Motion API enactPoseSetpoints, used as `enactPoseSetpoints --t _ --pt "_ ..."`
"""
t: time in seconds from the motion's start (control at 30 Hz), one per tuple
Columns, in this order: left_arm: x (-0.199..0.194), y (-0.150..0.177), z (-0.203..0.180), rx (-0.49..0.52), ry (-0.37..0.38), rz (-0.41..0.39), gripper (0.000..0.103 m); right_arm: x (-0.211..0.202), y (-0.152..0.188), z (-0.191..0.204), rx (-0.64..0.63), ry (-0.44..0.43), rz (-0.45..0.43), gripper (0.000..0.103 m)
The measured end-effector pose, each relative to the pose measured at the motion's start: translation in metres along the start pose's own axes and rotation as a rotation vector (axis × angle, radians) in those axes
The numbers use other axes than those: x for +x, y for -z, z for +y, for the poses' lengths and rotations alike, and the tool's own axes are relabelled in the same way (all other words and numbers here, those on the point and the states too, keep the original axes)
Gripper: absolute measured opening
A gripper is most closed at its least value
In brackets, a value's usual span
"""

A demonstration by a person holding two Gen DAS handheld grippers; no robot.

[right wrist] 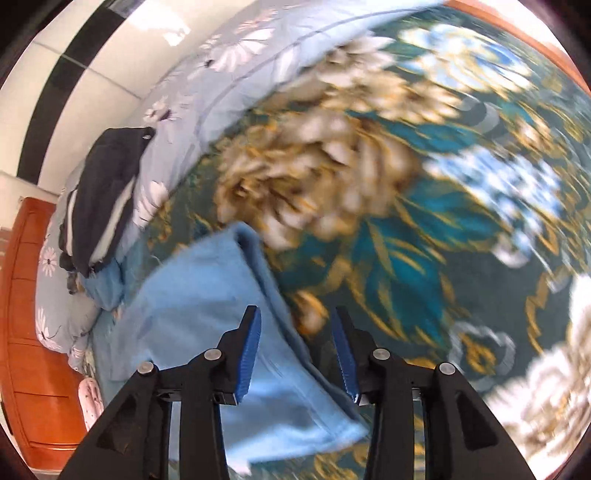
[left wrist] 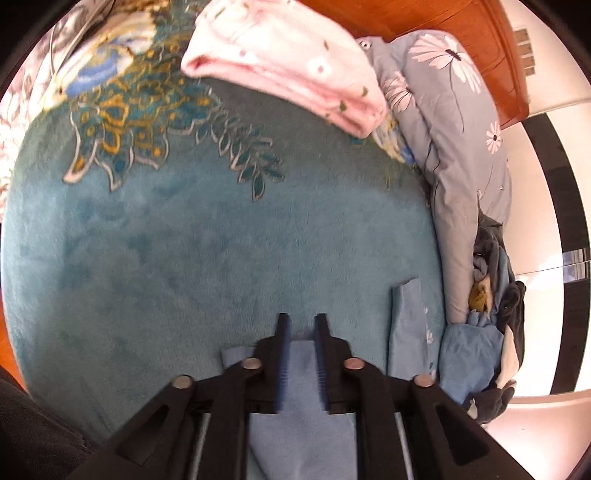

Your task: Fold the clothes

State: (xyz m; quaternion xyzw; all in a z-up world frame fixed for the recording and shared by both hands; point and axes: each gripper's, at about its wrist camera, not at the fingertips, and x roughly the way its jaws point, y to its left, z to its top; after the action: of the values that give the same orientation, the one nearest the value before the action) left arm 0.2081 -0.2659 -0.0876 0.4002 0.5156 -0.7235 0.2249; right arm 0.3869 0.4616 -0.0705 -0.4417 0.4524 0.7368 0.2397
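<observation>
A light blue garment lies flat on the teal plush blanket. Its folded strip lies to the right. My left gripper hovers over the garment's far edge, slightly open, with the cloth showing under the gap between the blue pads. In the right wrist view the same light blue garment lies folded on the flowered blanket. My right gripper is open and straddles the garment's right edge, with nothing pinched. This view is motion-blurred.
A folded pink blanket and a grey-blue flowered duvet lie along the wooden headboard. A heap of blue and dark clothes sits at the right. A navy garment rests on the duvet beside the wooden furniture.
</observation>
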Motion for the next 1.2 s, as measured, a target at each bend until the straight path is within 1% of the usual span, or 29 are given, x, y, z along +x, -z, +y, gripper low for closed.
enactPoseSetpoints --t 0.03,0.1,0.2,0.27,0.43,0.47,0.5,0.53,0.57,0.63,0.7,0.77,0.9,0.93,0.97,1.03,1.1,1.13,1.17,1.2 --pt "-0.001 -0.001 0.001 -0.010 0.004 -0.004 0.039 0.009 -0.008 0.008 -0.013 -0.011 0.010 0.042" --pt "-0.001 -0.002 0.006 -0.038 0.008 -0.004 0.040 0.026 -0.023 0.024 -0.041 -0.034 0.030 0.045" --pt "0.000 -0.003 0.010 -0.065 0.005 -0.003 0.041 0.043 -0.037 0.037 -0.049 -0.032 0.055 0.050" --pt "0.000 -0.002 0.008 -0.059 -0.003 -0.007 0.041 0.056 -0.046 0.038 -0.032 -0.033 0.074 0.050" --pt "0.005 0.000 0.002 -0.022 -0.031 0.001 0.041 0.067 -0.050 0.046 -0.034 -0.061 0.108 0.050" --pt "0.006 0.000 0.001 -0.020 -0.035 0.003 0.041 0.069 -0.051 0.047 -0.035 -0.067 0.115 0.047" --pt "0.006 0.000 0.000 -0.017 -0.037 0.004 0.041 0.071 -0.052 0.049 -0.035 -0.073 0.122 0.030" --pt "0.006 0.000 0.000 -0.014 -0.039 0.004 0.041 0.073 -0.053 0.050 -0.036 -0.078 0.128 0.018" --pt "0.006 0.000 0.000 -0.012 -0.040 0.004 0.041 0.075 -0.053 0.052 -0.036 -0.084 0.135 0.012" --pt "0.006 0.000 0.000 -0.010 -0.038 0.002 0.041 0.068 -0.057 0.055 -0.061 -0.080 0.094 0.008" --pt "0.006 0.000 0.000 -0.007 -0.038 0.004 0.041 0.045 -0.068 0.051 -0.056 -0.108 -0.039 0.006" --pt "0.008 0.001 -0.001 -0.001 -0.039 0.010 0.041 0.032 -0.079 0.038 0.009 -0.092 -0.136 0.006" --pt "0.013 0.004 -0.004 0.017 -0.056 0.034 0.041 0.047 -0.083 0.030 0.044 -0.041 -0.105 0.006" --pt "0.014 0.004 -0.004 0.014 -0.065 0.040 0.043 0.051 -0.081 0.030 0.044 -0.032 -0.096 0.006" --pt "0.016 0.004 -0.002 0.006 -0.077 0.048 0.045 0.055 -0.080 0.030 0.045 -0.023 -0.088 0.007" --pt "0.018 0.004 0.002 -0.015 -0.104 0.062 0.047 0.057 -0.078 0.027 0.072 -0.020 -0.083 0.010" --pt "0.021 0.004 0.007 -0.040 -0.109 0.075 0.047 0.054 -0.077 0.025 0.090 -0.015 -0.083 0.011" --pt "0.022 0.005 0.008 -0.043 -0.117 0.078 0.049 0.049 -0.076 0.026 0.088 -0.011 -0.089 0.013" --pt "0.022 0.005 0.008 -0.039 -0.133 0.079 0.051 0.041 -0.075 0.027 0.082 -0.009 -0.099 0.024" --pt "0.023 0.006 0.008 -0.035 -0.147 0.082 0.051 0.033 -0.075 0.028 0.077 -0.007 -0.109 0.039"
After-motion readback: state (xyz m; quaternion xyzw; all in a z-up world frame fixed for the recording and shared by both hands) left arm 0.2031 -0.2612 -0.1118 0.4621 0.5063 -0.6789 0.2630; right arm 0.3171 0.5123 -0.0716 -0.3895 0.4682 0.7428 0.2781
